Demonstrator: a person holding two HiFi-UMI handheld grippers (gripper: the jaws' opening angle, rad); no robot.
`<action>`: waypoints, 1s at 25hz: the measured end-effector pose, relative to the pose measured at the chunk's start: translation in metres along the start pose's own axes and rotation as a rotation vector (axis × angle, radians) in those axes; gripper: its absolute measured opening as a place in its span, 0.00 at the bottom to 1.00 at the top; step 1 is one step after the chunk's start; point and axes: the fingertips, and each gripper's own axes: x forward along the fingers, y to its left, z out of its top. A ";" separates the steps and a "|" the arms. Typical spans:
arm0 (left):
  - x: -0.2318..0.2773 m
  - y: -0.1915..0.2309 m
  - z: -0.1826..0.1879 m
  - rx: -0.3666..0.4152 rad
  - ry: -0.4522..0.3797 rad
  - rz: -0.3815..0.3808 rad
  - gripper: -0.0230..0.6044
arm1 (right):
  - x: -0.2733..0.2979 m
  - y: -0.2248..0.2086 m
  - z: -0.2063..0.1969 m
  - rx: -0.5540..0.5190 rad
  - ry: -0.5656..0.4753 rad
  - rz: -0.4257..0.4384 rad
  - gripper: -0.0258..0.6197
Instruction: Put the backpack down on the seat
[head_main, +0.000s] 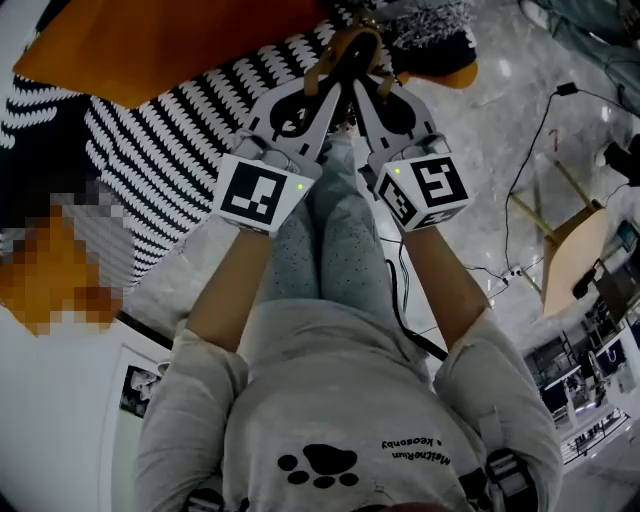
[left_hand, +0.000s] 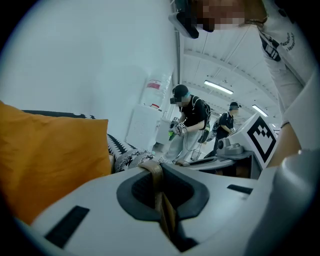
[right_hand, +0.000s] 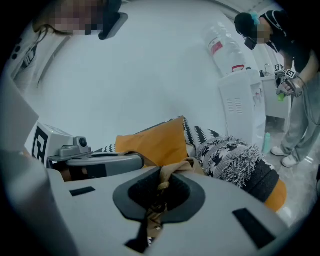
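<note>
Only the backpack's tan straps (head_main: 347, 48) show; its body is hidden. My left gripper (head_main: 333, 72) is shut on one flat tan strap (left_hand: 159, 197), which runs through its jaws. Close beside it, my right gripper (head_main: 366, 72) is shut on a bunched tan strap (right_hand: 172, 172) with dark hardware below. Both grippers' tips meet over the edge of the seat, a sofa with a black-and-white zigzag cover (head_main: 180, 130). An orange cushion (head_main: 170, 45) lies on the sofa to the left, also seen in the left gripper view (left_hand: 45, 160).
A shaggy black-and-white throw (head_main: 430, 25) over another orange cushion lies just beyond the grippers. Cables (head_main: 520, 200) cross the marble floor at right, near a wooden chair (head_main: 575, 250). Two people (left_hand: 187, 125) and a water dispenser (right_hand: 240, 110) stand further back.
</note>
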 end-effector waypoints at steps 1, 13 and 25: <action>0.007 0.005 -0.006 -0.001 0.008 0.002 0.07 | 0.006 -0.006 -0.004 0.009 0.007 -0.008 0.09; 0.058 0.051 -0.049 -0.037 0.169 0.005 0.07 | 0.055 -0.057 -0.033 0.098 0.161 -0.101 0.09; 0.076 0.103 -0.058 -0.045 0.211 0.063 0.07 | 0.103 -0.058 -0.032 0.018 0.289 -0.091 0.09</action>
